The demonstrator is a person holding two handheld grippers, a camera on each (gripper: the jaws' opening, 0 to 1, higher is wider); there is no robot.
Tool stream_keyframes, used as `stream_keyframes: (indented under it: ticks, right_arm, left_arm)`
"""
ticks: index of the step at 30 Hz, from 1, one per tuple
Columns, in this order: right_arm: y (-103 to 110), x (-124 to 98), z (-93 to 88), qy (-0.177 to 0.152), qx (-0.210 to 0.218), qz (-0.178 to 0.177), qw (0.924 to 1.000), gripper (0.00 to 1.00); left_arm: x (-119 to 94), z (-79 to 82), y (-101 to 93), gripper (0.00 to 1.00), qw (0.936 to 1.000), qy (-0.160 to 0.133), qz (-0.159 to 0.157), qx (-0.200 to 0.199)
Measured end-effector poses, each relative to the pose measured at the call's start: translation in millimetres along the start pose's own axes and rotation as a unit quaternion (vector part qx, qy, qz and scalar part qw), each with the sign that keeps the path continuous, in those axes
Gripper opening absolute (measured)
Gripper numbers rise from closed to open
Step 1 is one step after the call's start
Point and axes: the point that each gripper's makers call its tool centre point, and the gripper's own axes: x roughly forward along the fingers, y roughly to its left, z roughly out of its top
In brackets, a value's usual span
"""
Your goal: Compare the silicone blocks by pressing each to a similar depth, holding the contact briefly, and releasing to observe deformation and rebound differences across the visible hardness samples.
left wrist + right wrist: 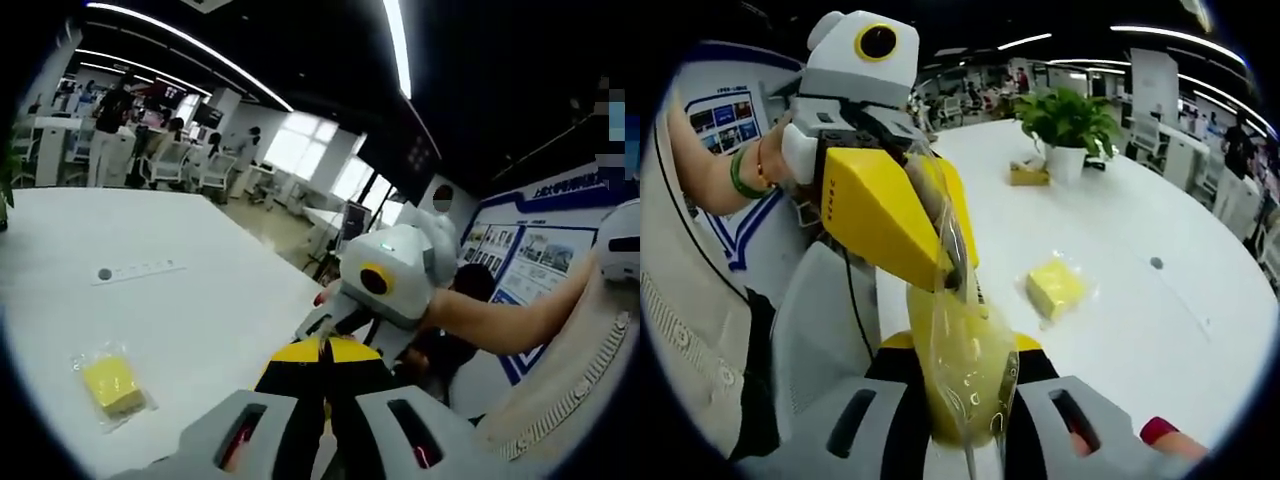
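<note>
Both grippers raised above the white surface, meeting nose to nose. Left gripper and right gripper each with fingers pinched on the same clear bag holding a yellow silicone block, bag stretched between them. Second bagged yellow block lying flat on the surface, well apart. Potted plant farther back.
</note>
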Motion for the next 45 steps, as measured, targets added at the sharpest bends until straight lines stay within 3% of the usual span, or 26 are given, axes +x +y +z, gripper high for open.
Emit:
stream_keyframes:
  ticks: [16,28,32,45]
  right_arm:
    - [3,-3,3.2,-0.005,-0.01,-0.001,0.9999,0.16]
    - [-3,-7,13.5,-0.025,-0.036,-0.009,0.999,0.19]
    - [-3,-8,14.5,-0.028,-0.049,-0.006,0.9984,0.21]
    - [-1,0,8.9,-0.009,-0.045,0.009,0.9989,0.25]
  left_arm:
    - [-2,2.0,-5.8,0.0,1.0,-0.007,0.004,0.004]
    - [-2,10.8,-6.8,0.0,0.9996,-0.02,0.005,-0.021]
    - [-3,11.5,-7.1,0.0,0.9982,-0.025,-0.007,-0.055]
    - [-6,5.0,-0.9,0.0,0.9978,-0.021,0.001,-0.063]
